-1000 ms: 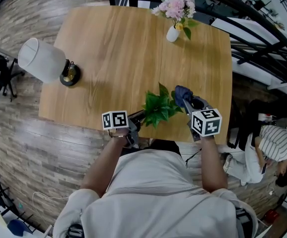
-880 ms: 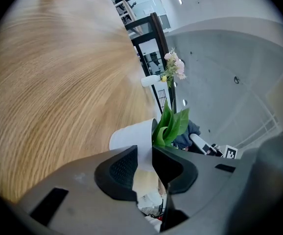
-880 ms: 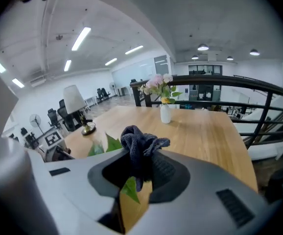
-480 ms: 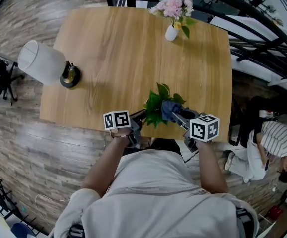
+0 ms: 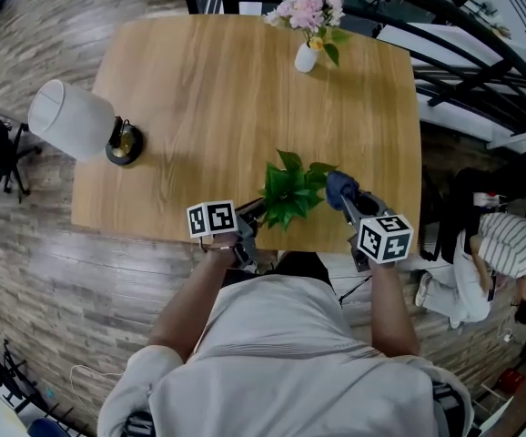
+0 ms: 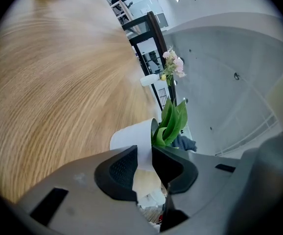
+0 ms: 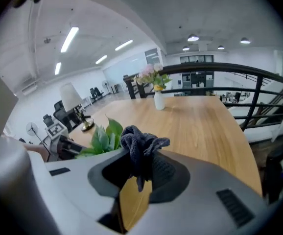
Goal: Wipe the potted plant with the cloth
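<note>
A small potted plant (image 5: pixel 290 191) with green leaves stands near the table's front edge. My left gripper (image 5: pixel 252 215) is shut on its white pot (image 6: pixel 134 140), which sits tilted between the jaws, with the leaves (image 6: pixel 172 120) just beyond. My right gripper (image 5: pixel 345 196) is shut on a bunched dark blue-grey cloth (image 5: pixel 338 186), held just to the right of the leaves. From the right gripper view the cloth (image 7: pixel 139 148) hangs between the jaws of my right gripper (image 7: pixel 140 169), and the plant (image 7: pixel 102 137) is to its left.
On the wooden table (image 5: pixel 217 89) a lamp with a white shade (image 5: pixel 70 119) lies at the left. A white vase of pink flowers (image 5: pixel 306 56) stands at the far edge. A black railing (image 5: pixel 463 71) and a seated person (image 5: pixel 500 262) are to the right.
My right gripper carried the cloth left onto the leaves half a second ago, then drew back to their right side. The left gripper kept its hold on the pot.
</note>
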The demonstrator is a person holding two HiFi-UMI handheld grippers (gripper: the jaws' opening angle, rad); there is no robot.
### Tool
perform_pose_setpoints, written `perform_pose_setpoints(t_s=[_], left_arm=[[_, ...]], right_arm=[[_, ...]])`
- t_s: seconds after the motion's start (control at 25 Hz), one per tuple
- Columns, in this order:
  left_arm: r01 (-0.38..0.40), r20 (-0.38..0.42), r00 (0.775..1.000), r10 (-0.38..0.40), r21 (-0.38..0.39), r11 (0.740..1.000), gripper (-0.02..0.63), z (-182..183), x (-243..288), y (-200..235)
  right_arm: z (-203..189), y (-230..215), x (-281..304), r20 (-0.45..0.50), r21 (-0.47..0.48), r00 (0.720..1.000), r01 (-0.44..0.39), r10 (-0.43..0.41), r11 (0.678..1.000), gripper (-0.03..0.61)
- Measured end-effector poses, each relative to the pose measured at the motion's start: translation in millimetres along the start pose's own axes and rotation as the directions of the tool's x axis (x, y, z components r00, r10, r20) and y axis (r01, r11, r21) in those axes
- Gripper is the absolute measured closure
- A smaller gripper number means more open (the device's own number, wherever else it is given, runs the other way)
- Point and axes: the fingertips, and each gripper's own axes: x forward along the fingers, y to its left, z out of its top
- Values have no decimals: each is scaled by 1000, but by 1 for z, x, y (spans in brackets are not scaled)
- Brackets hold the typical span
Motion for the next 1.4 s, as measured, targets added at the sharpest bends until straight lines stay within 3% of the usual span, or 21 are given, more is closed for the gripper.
perform_pose_setpoints(t_s=[0.12,0.2,0.36,0.44,0.52,0.68,0.88,1.12,1.24,1.32,1.4], left_arm=[[4,2,1000,-4,-5,1000,518,1,0,0],[7,1,1000,-7,-4,1000,518,1,0,0],[9,0,1000,-9,1,1000,518,1,1,-1],[12,-1,1000,-12,1,1000,518,2,2,-1],[15,-3,1000,-15,-3,1000,518,2,2,-2],[19,-2,1000,-19,-4,1000,518,2,2,-1],[20,-5,1000,-20,2,1000,518,1,2,-1],[28,-12,1000,-28,-2,1000,518,0,2,-3],[30,-8,1000,-30,-6,1000,518,1,3,-2],[29,-9,1000,-29,-3,1000,518,2,4,-2],[27,-9,1000,-27,0,1000,518,3,3,-1]], right_arm=[[33,25,-20,148,10,981,-129,126,992,442],[44,55,-29,190,-6,945,-270,266,963,442],[34,126,-32,148,-52,843,-516,518,855,442],[14,151,-22,69,-85,823,-559,564,825,442],[-9,159,-4,-5,-72,837,-546,547,835,442],[-52,128,25,-109,73,893,-431,437,899,442],[-68,78,22,-87,215,937,-313,338,925,439],[-74,15,13,-96,291,989,-79,112,954,440],[-55,-14,-3,-21,295,1000,18,-13,955,442],[-25,-20,-18,92,297,995,1,-30,955,442],[8,-12,-30,199,271,980,-61,6,961,442]])
